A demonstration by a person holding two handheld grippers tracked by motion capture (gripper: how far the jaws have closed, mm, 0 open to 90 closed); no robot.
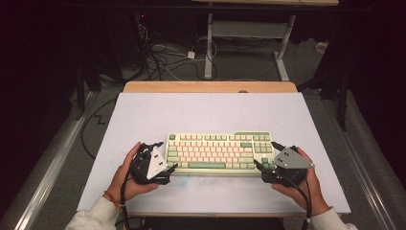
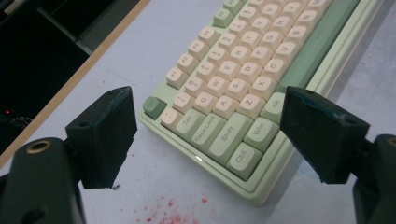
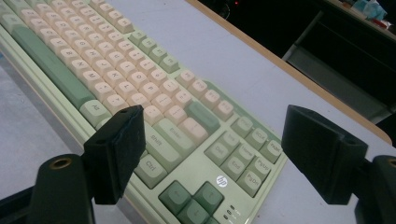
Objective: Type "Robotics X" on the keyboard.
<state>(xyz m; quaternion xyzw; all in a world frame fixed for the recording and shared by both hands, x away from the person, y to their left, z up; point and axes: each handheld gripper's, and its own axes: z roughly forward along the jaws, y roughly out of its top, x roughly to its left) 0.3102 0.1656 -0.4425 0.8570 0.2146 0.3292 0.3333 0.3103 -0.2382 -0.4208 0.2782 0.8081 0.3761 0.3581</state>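
Observation:
A pale green keyboard (image 1: pixel 218 153) with cream and green keys lies flat on the white table top (image 1: pixel 206 112), near its front half. My left gripper (image 1: pixel 168 168) is at the keyboard's left front corner (image 2: pixel 252 186), jaws open and astride that corner. At the right front corner (image 3: pixel 210 186) my right gripper (image 1: pixel 265 154) stands open too, its jaws spread over the arrow keys and the right end of the board. Neither gripper holds anything. A person's hands grasp both grippers from below.
Red specks (image 2: pixel 173 214) stain the table top near the keyboard's left corner. A wooden table edge (image 1: pixel 210 86) runs along the back. Beyond it are cables (image 1: pixel 163 57) on the floor and a desk frame (image 1: pixel 249 33). Metal rails (image 1: pixel 57 158) flank the table.

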